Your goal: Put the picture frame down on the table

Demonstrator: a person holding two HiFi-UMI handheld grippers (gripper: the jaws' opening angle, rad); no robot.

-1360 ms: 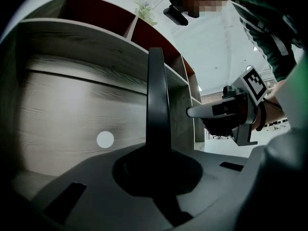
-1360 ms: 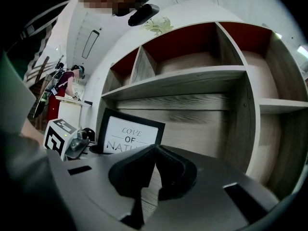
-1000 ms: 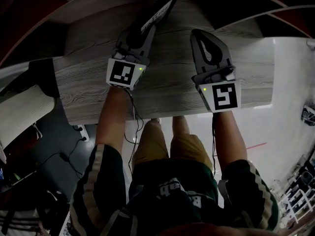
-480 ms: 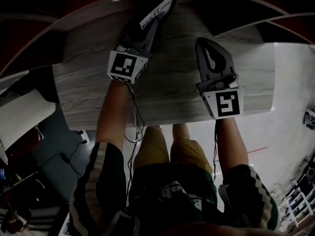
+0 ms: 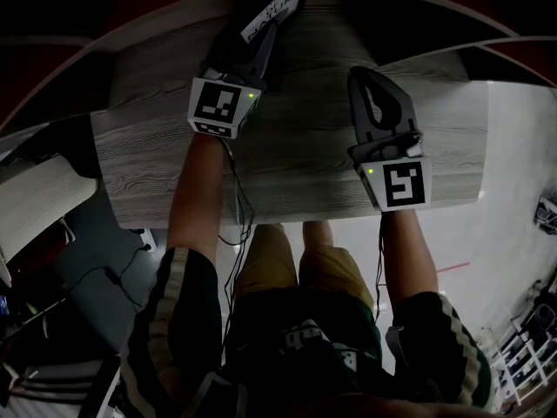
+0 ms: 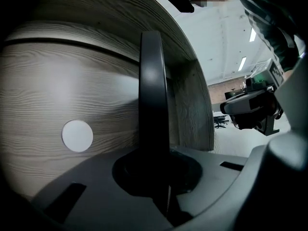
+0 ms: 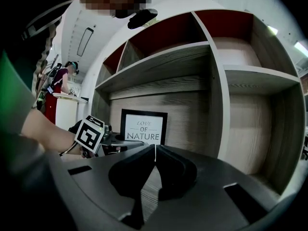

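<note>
Picture frame (image 6: 153, 95) edge-on, face out of sight; bottom edge behind fingers (image 6: 108, 189)

The picture frame (image 7: 143, 127) shows the printed words "LOVE OF NATURE" on white.

The black picture frame (image 5: 271, 14), its white print reading "LOVE OF NATURE", stands upright at the head view's top centre, its edge clamped between the jaws of my left gripper (image 5: 261, 43).
</note>
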